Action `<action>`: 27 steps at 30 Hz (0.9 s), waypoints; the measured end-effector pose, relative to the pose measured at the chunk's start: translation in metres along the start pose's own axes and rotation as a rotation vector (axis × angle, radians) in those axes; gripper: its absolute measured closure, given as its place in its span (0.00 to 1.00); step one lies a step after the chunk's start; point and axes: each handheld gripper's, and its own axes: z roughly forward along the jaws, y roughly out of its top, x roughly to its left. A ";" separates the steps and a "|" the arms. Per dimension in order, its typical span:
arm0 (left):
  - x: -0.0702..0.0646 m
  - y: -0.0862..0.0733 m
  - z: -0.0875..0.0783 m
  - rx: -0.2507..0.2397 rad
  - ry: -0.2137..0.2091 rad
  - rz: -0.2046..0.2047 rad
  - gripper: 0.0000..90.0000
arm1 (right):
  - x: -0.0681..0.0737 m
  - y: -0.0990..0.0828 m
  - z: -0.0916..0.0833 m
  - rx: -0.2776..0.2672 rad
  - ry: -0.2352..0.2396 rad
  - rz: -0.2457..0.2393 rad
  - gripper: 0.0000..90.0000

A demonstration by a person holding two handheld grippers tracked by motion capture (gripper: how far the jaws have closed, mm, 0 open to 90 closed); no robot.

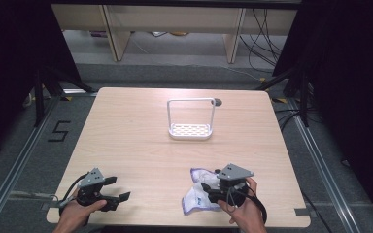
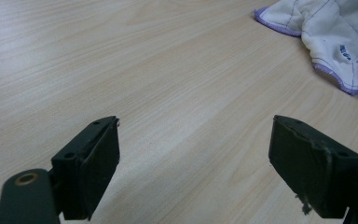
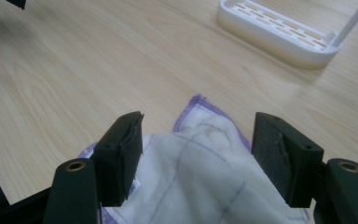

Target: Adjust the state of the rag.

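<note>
1. White rack (image 1: 190, 130) stands bare at 12 o'clock on the table (image 1: 126, 141)
2. Cloth (image 1: 196, 196) lies crumpled at 5 o'clock, between the right gripper (image 1: 209, 187)'s parted jaws, ungripped
3. Left gripper (image 1: 119, 189) gapes at 7 o'clock

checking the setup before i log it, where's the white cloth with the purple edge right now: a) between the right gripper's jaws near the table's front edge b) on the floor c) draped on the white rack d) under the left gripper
a: the cloth lies on the table between the open jaws of the right gripper, apart from the white rack.
</note>
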 end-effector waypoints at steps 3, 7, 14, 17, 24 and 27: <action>0.000 0.000 0.000 0.000 0.000 0.002 0.18 | 0.001 0.005 0.010 0.022 0.029 0.001 0.39; 0.000 0.000 0.000 0.001 -0.002 0.004 0.18 | 0.000 0.009 0.023 0.040 0.033 -0.031 0.40; 0.000 0.000 0.000 0.001 0.002 0.006 0.18 | 0.000 0.011 0.038 0.109 0.054 -0.031 0.40; 0.000 0.000 0.000 -0.010 0.010 0.003 0.18 | -0.002 0.009 0.046 0.146 0.058 -0.027 0.39; 0.000 0.001 -0.001 0.004 0.006 0.009 0.19 | -0.002 0.003 0.053 0.193 0.028 -0.127 0.68; 0.001 0.001 0.000 -0.013 0.006 0.011 0.19 | -0.003 0.007 0.048 0.184 0.043 -0.168 0.84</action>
